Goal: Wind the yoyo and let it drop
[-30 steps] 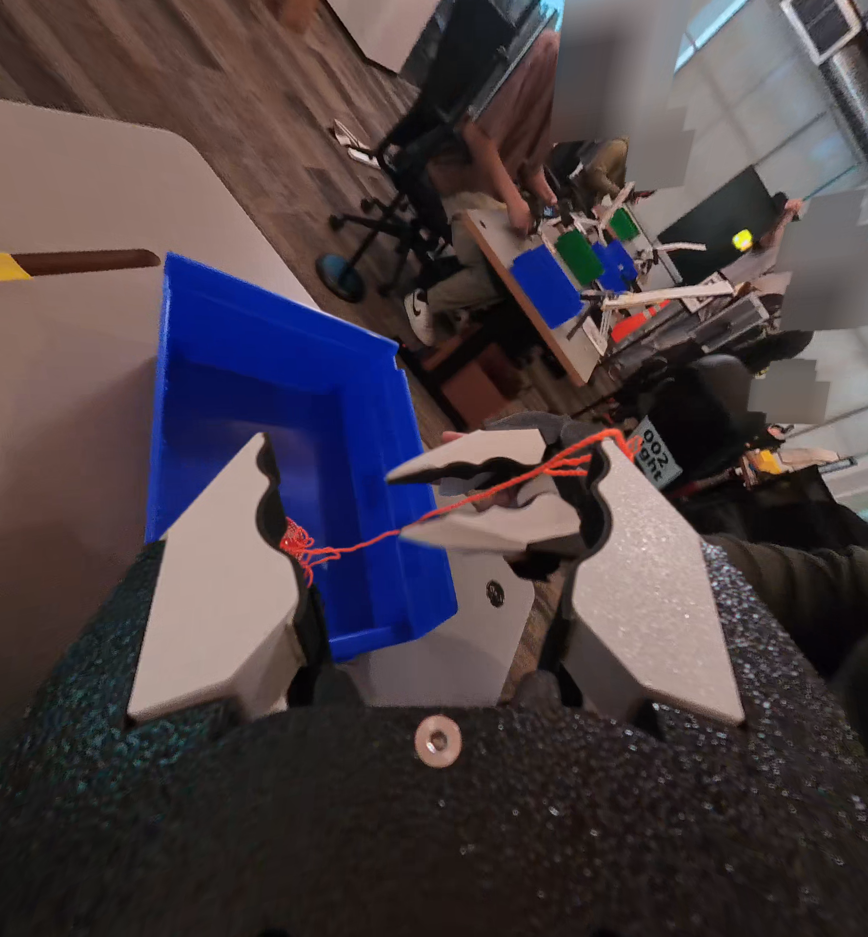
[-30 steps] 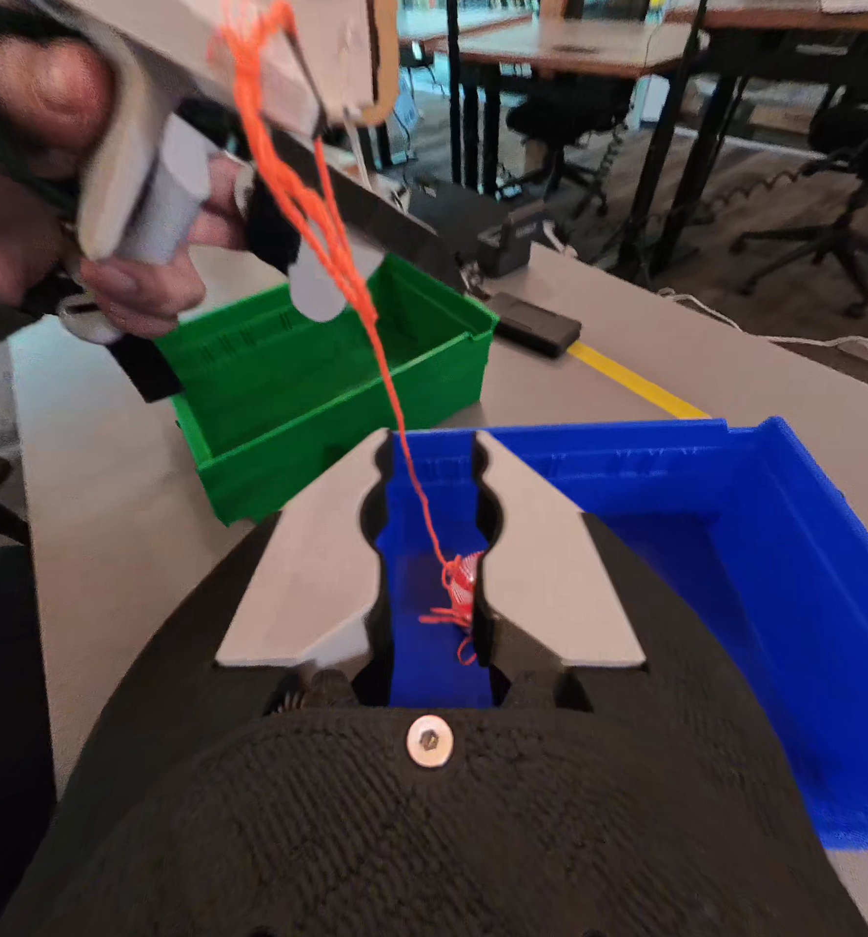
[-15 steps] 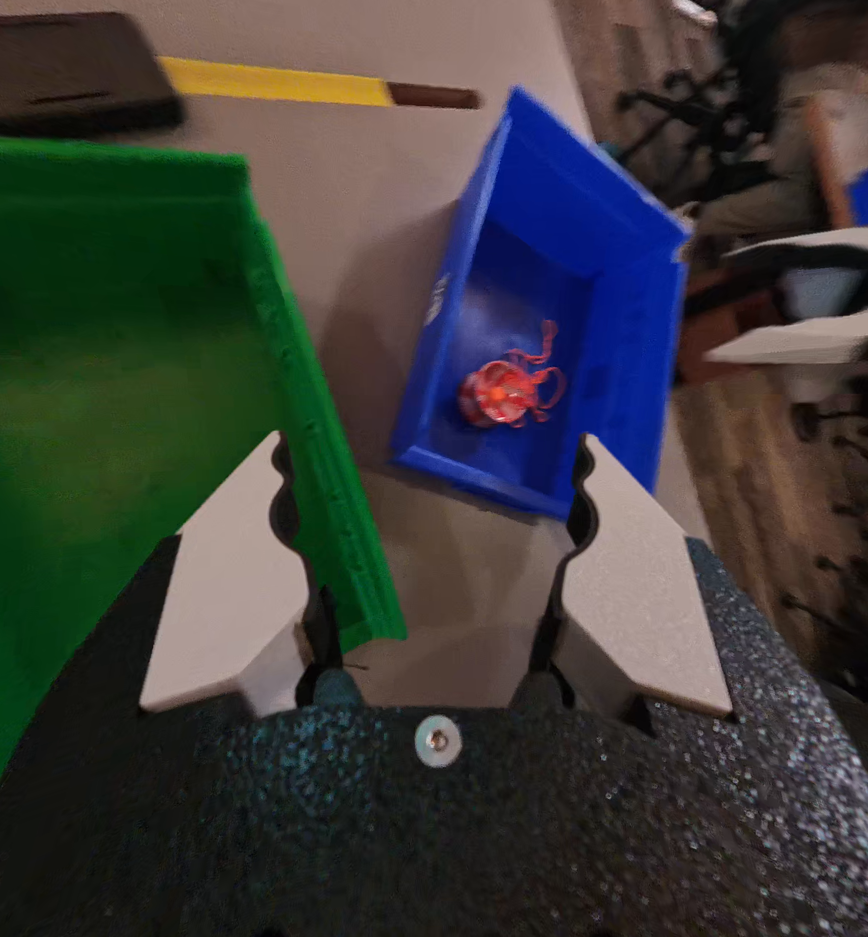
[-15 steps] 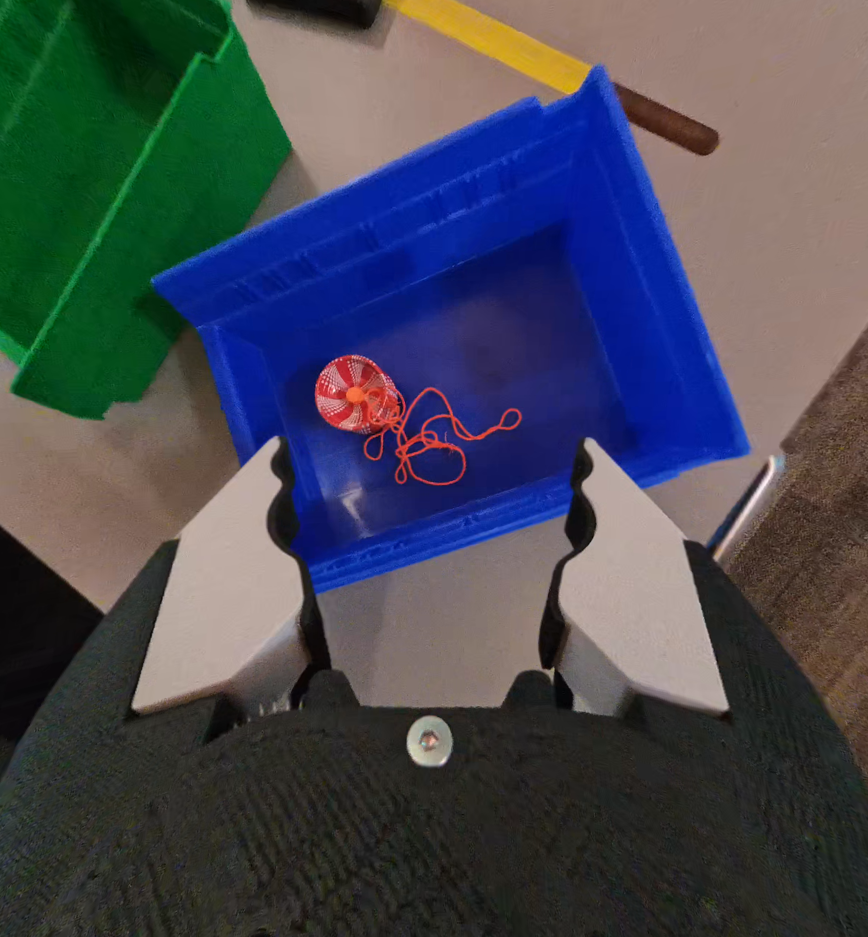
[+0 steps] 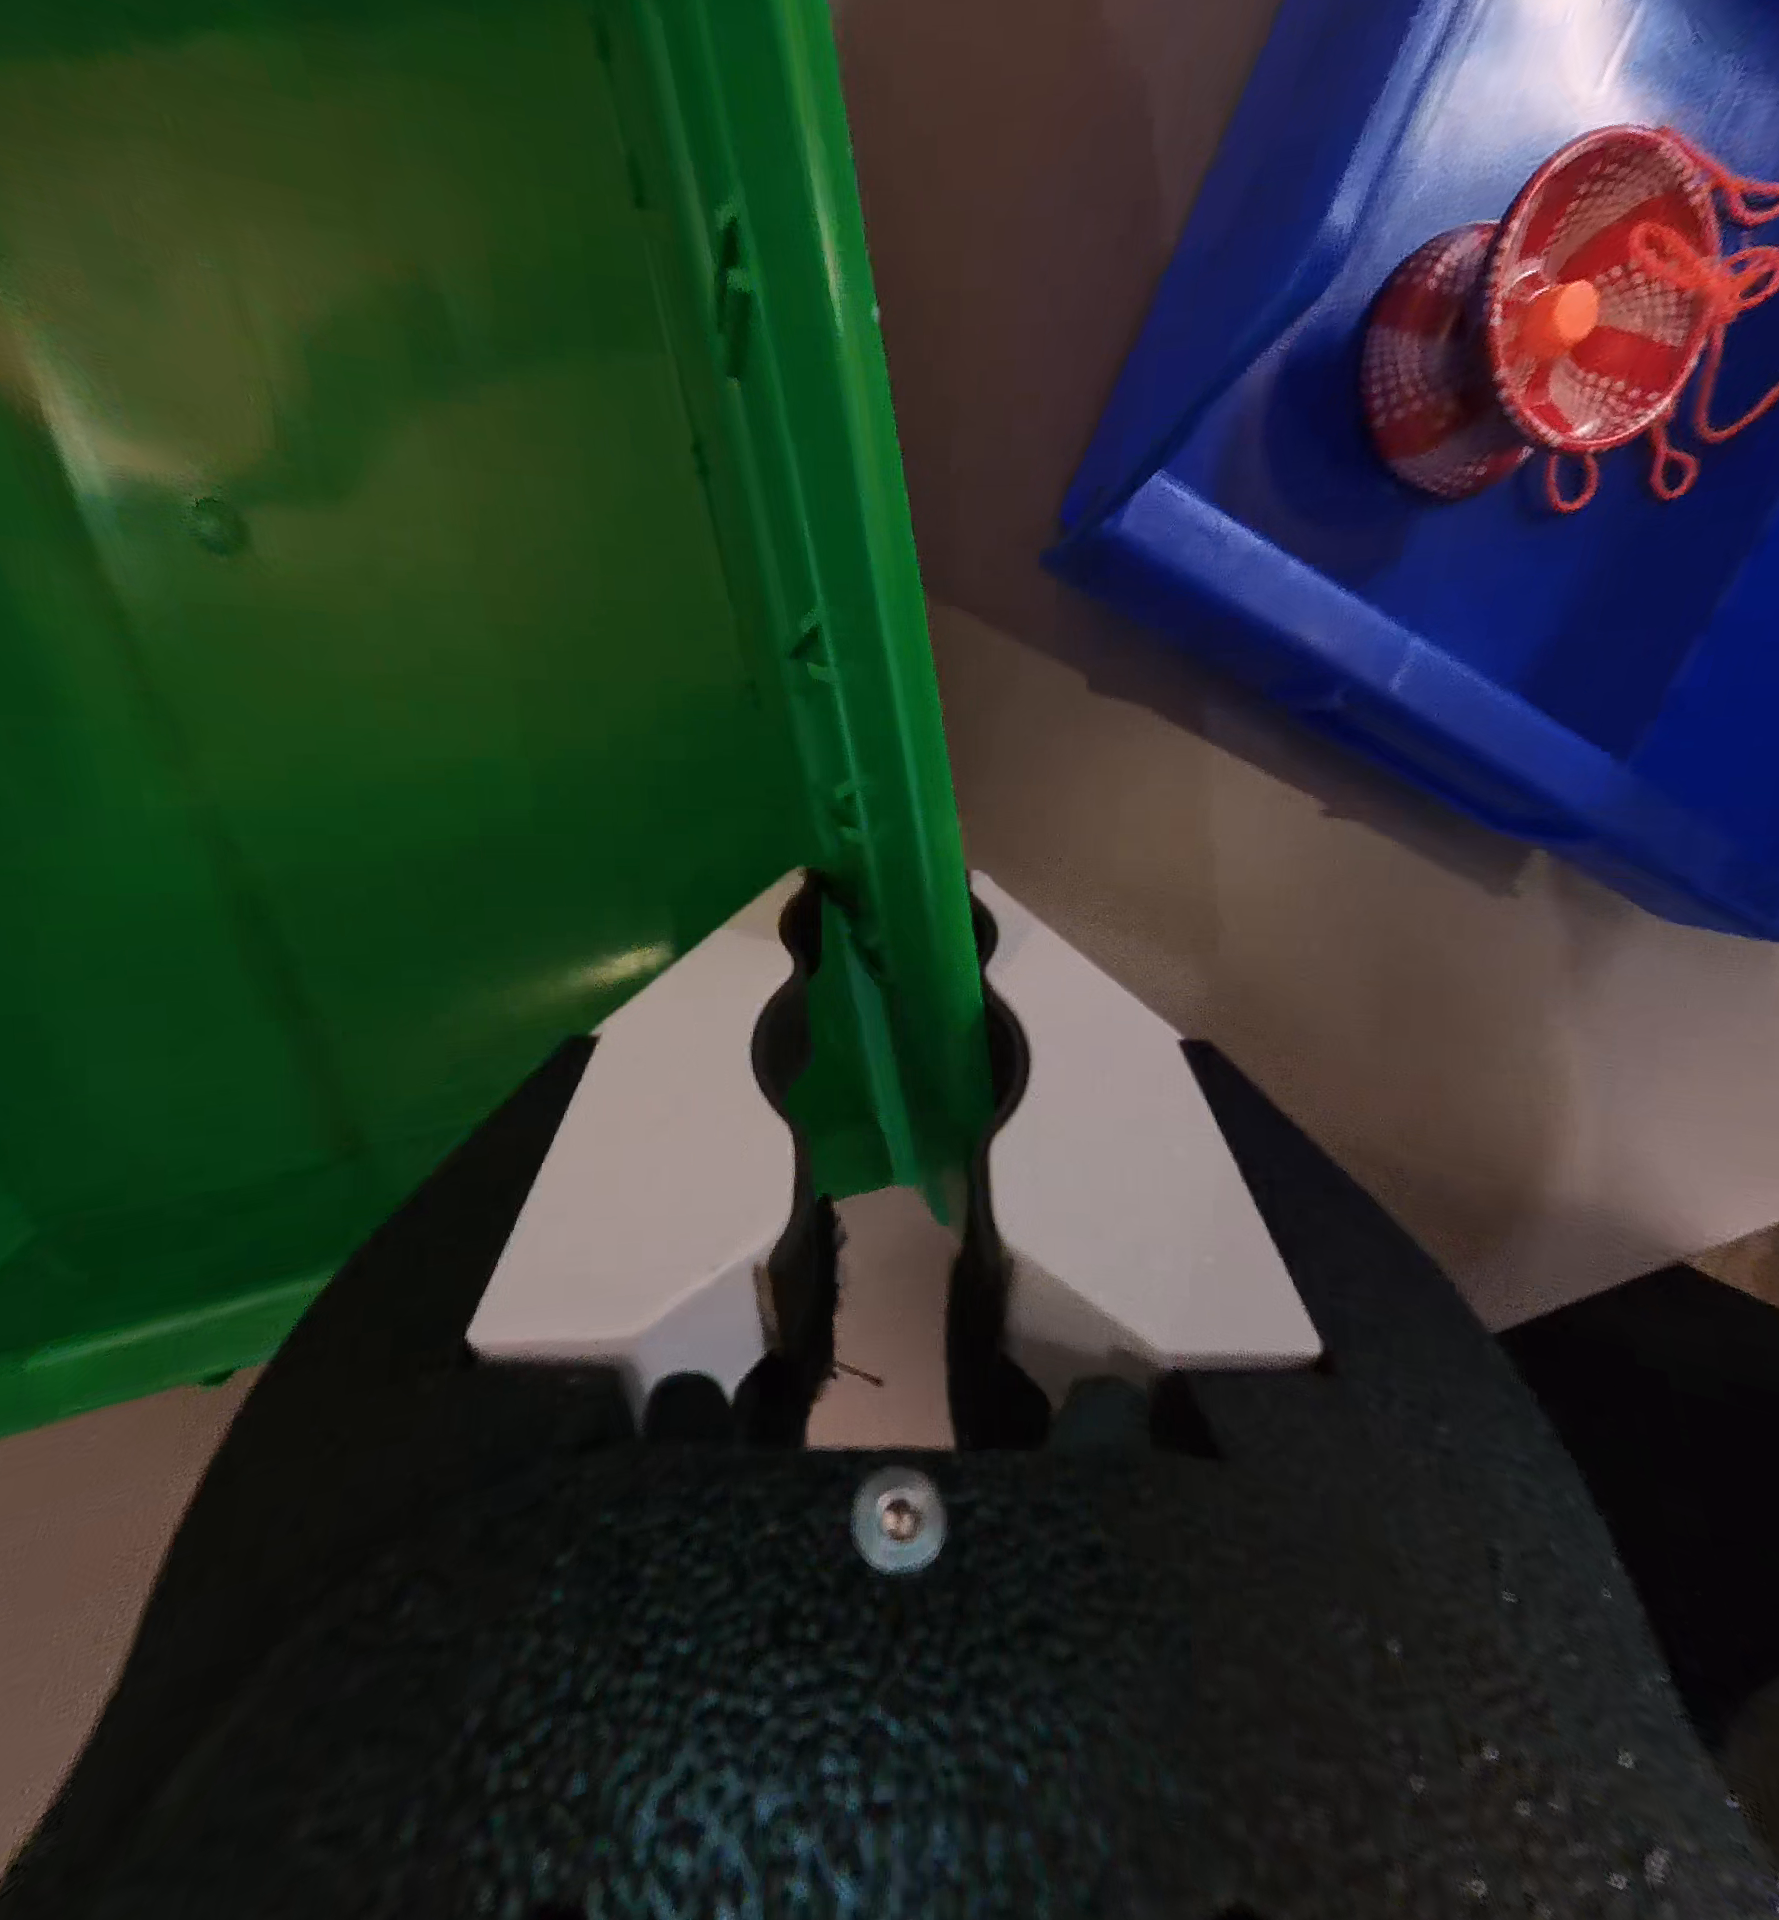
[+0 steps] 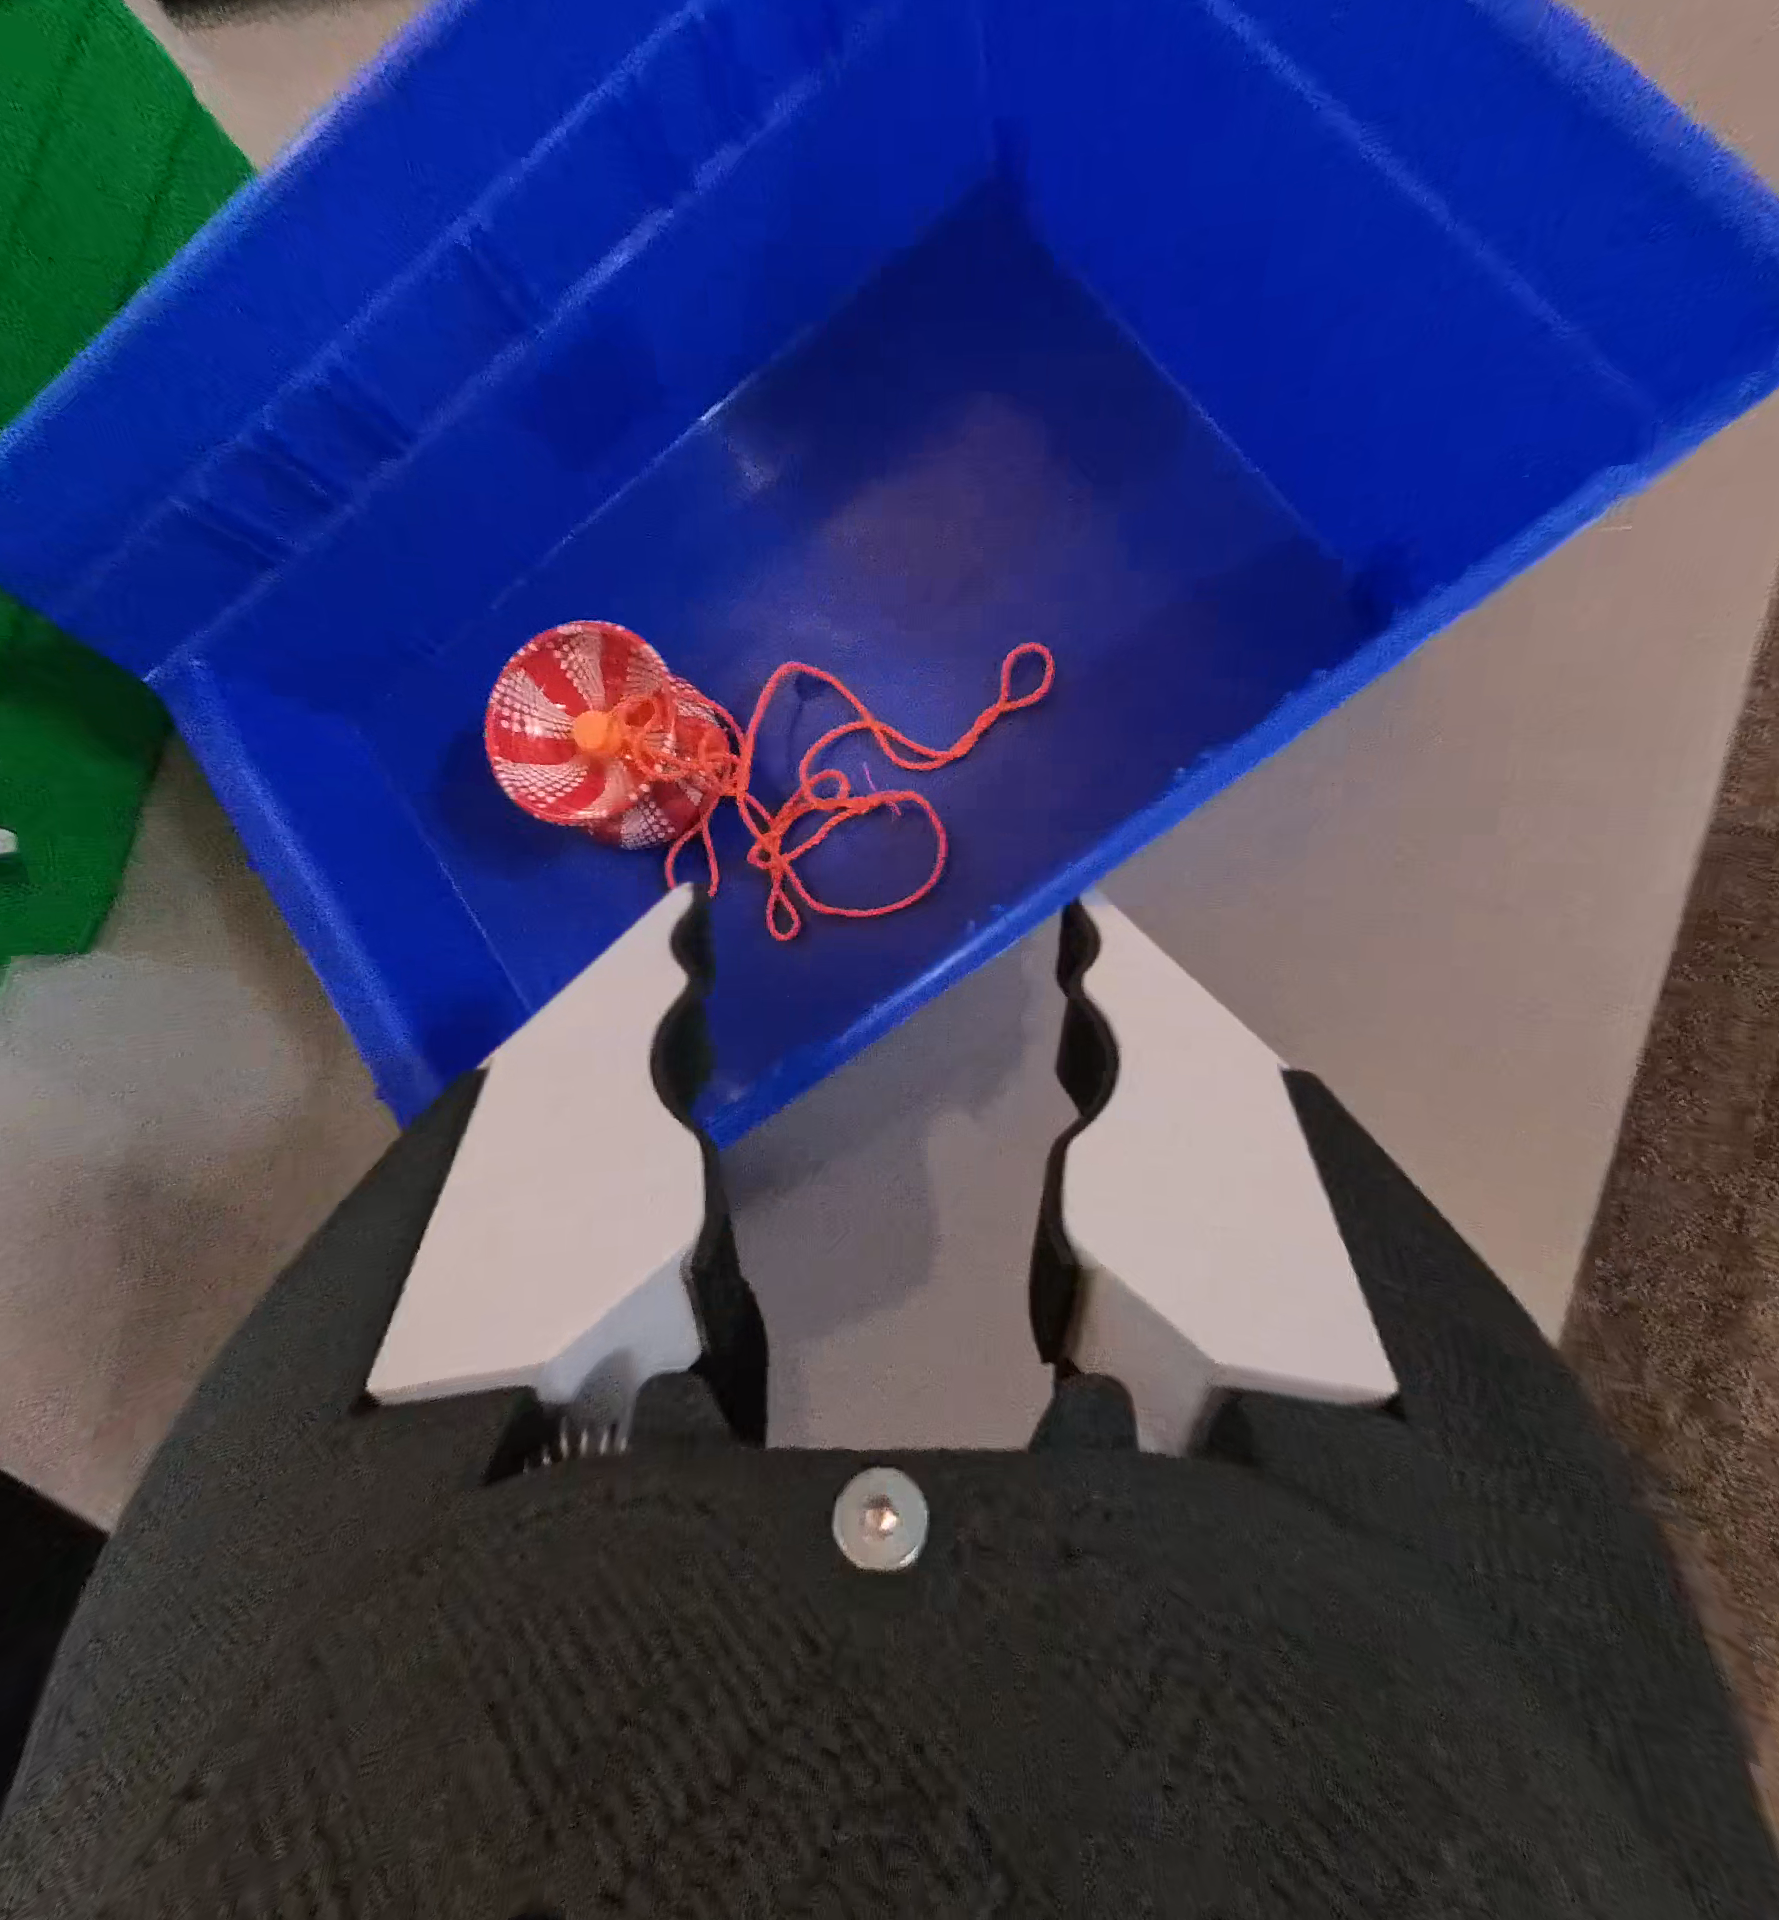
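The red-and-white yoyo lies on its side on the floor of the blue bin, with its orange string in loose loops beside it. It also shows in the left wrist view, inside the blue bin. My left gripper is shut on the side wall of the green bin, near its corner. My right gripper is open, jaws partway apart, with the blue bin's near wall crossing between the fingertips. Neither gripper touches the yoyo or the string.
The green bin stands just left of the blue bin on the beige table. The table's edge and brown carpet lie to the right. A dark object is at the lower right of the left wrist view.
A second ago both grippers held the string with the yoyo hanging; it now lies loose in the blue bin. The left gripper closed on the green bin's wall. The right jaws narrowed and moved closer.
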A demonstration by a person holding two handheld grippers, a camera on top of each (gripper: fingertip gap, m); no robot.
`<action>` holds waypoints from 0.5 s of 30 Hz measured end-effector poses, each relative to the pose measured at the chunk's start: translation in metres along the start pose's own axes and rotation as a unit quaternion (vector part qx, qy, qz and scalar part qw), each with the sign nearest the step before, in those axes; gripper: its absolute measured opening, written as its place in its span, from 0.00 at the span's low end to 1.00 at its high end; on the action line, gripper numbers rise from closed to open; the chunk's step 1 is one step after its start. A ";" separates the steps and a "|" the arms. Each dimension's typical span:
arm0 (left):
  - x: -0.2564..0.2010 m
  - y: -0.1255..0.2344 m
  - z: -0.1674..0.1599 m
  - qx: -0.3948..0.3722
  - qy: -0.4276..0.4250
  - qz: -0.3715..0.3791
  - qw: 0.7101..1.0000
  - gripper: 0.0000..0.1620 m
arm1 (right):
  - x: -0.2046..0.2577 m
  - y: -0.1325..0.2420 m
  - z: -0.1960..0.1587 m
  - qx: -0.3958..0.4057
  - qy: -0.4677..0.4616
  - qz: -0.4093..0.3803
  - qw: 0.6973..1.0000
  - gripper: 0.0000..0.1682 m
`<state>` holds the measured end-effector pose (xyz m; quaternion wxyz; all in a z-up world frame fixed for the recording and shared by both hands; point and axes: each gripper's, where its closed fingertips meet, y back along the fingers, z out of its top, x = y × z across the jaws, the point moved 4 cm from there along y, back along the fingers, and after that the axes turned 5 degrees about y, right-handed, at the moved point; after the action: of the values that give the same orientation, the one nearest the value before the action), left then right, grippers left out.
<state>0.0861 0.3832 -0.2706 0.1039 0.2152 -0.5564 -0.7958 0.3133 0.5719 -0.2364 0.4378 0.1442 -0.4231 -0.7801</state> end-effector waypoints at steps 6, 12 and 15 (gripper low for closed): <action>0.025 0.055 0.011 -0.183 -0.032 0.079 0.979 0.05 | -0.002 -0.012 0.011 -0.002 0.003 -0.005 1.000 0.17; 0.050 0.125 -0.004 -0.266 -0.020 0.157 0.951 0.03 | 0.048 -0.038 0.033 -0.001 0.038 0.023 0.999 0.16; 0.056 0.156 -0.016 -0.297 -0.022 0.204 0.933 0.02 | 0.110 -0.063 0.053 -0.004 0.042 0.078 0.996 0.18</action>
<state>0.0317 0.2909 -0.1425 0.3110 0.0387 -0.3289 -0.8908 0.1836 0.5281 -0.2380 0.5153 0.1412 -0.4114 -0.7384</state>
